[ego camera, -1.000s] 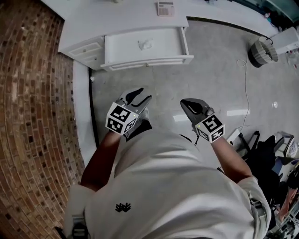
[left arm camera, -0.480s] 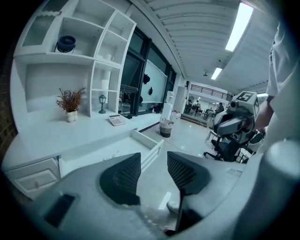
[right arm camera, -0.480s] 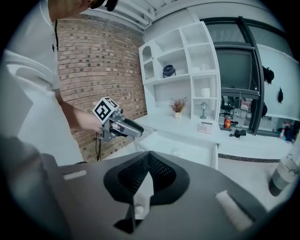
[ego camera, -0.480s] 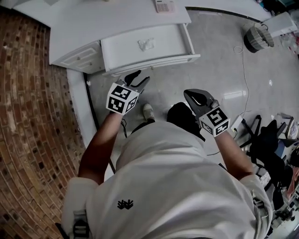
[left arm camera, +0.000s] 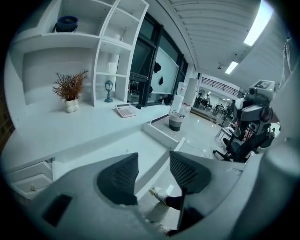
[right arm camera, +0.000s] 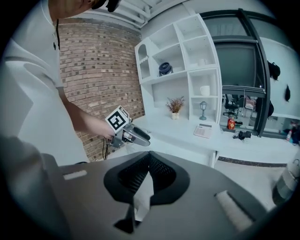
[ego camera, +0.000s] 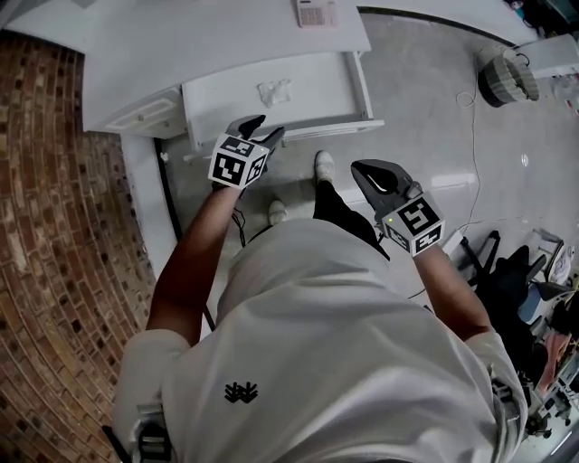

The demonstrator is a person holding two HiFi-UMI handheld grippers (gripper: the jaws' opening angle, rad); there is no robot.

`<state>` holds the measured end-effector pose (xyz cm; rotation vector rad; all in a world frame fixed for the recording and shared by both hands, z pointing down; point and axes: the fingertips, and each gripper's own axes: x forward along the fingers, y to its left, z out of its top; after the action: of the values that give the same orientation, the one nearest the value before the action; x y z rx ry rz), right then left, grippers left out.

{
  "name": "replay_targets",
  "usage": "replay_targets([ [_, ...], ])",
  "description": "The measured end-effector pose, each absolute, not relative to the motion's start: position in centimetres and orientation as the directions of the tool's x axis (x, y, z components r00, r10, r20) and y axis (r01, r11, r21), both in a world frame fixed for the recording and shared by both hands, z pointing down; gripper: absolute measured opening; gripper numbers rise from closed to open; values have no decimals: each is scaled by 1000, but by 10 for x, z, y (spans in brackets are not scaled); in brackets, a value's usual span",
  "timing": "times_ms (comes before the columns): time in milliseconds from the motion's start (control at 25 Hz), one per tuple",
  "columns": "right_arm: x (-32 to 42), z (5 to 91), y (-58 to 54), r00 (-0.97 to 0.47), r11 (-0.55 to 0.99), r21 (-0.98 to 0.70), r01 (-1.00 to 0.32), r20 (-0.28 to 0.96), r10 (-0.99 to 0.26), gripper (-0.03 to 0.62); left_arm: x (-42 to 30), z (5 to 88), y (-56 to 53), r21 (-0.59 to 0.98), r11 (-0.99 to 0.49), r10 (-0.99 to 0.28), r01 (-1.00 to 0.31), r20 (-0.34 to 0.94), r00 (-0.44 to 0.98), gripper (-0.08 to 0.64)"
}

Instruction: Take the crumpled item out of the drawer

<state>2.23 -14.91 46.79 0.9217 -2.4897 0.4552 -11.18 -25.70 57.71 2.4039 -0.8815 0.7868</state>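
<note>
1. Plainly, the only print showing is the black-and-white square pattern on each gripper's marker cube. A calculator (ego camera: pixel 315 13) is sitting on the white desk (ego camera: pixel 181 45), and its keys are looking too small to read.
2. The left gripper (ego camera: pixel 265 127) is hovering over the front edge of the open drawer (ego camera: pixel 226 101). Its jaws are opening and standing fairly wide apart. Nothing is sitting between them, and the ribbed pads (left arm camera: pixel 124 176) are touching nothing.
3. The right gripper (ego camera: pixel 364 168) is hanging over the floor, close to the person's body and off to the drawer's right. Its jaw tips are pressing together with nothing caught between them.
4. The crumpled item (ego camera: pixel 274 90), white like the drawer, is lying on the drawer's floor near the middle. It is resting just beyond the left gripper's tips, clear of both jaws. The right gripper is staying well apart from it.
</note>
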Motion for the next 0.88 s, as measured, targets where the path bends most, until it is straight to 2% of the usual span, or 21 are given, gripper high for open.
replay_targets([
  [320, 76, 476, -214, -688, 724, -175, -667, 518, -508, 12, -93, 644, -325, 218, -610, -387, -762, 757, 527, 242],
  [880, 156, 511, -267, -667, 686, -245, -685, 589, -456, 13, -91, 755, -378, 207, -446, -278, -871, 893, 355, 276],
])
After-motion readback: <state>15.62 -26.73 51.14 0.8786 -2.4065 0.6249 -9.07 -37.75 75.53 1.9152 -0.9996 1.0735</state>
